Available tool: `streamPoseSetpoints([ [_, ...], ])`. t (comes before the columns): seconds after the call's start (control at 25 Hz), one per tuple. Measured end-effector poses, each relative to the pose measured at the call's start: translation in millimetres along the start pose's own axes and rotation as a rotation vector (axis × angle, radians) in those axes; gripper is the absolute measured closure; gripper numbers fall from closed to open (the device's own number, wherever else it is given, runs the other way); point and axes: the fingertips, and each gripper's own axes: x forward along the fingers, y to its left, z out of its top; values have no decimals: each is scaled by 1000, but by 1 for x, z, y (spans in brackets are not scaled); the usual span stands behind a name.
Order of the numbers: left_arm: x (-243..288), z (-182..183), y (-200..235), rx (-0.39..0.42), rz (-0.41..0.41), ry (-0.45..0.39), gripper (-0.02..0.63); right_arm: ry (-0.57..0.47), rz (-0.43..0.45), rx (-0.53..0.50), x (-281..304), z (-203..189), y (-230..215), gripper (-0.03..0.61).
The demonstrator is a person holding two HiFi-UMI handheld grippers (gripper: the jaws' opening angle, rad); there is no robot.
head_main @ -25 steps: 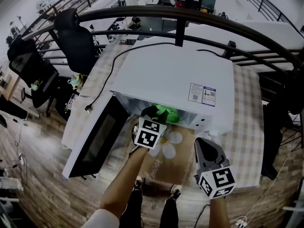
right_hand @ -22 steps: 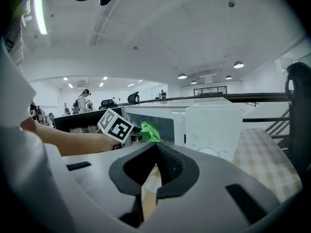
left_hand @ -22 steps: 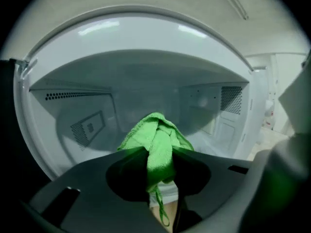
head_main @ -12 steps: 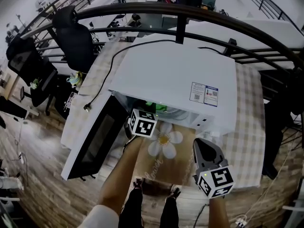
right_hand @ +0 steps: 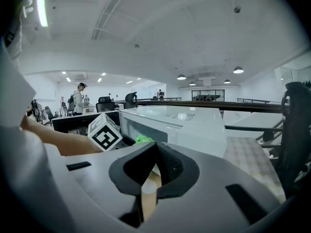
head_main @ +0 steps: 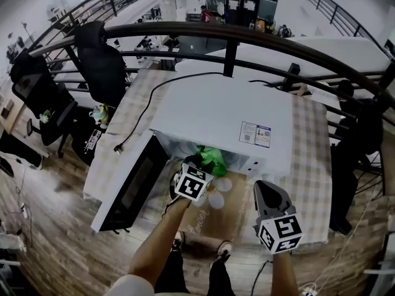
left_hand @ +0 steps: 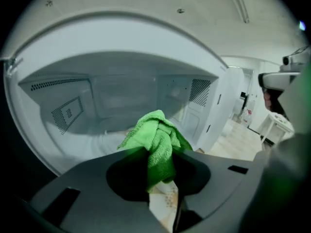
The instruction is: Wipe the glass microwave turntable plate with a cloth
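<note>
Green cloth [left_hand: 158, 140], bunched into a wiping pad, sits clamped in the left gripper's [left_hand: 162, 155] fingers at the open microwave's [head_main: 222, 113] mouth. The right gripper [right_hand: 154, 149] hangs clear, fingers together, empty.

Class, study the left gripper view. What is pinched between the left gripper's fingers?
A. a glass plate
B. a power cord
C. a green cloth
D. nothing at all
C: the left gripper has its fingers closed on a bunched green cloth, held in front of the open microwave.
</note>
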Motion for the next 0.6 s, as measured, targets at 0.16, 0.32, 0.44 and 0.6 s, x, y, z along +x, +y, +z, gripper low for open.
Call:
streamPoseSetpoints([
  [0.16, -52, 16, -25, -24, -47, -53, 503, -8, -66, -2, -29, 24, -9, 565],
  [0.32, -110, 41, -36, -58, -58, -138, 502, -29, -117, -15, -56, 52, -13, 565],
  [0.44, -148, 67, -37, -28, -56, -201, 502, -56, -150, -28, -71, 71, -16, 565],
  [0.6, -196, 108, -34, 37, -41, -306, 500, -100, -176, -52, -84, 102, -11, 565],
])
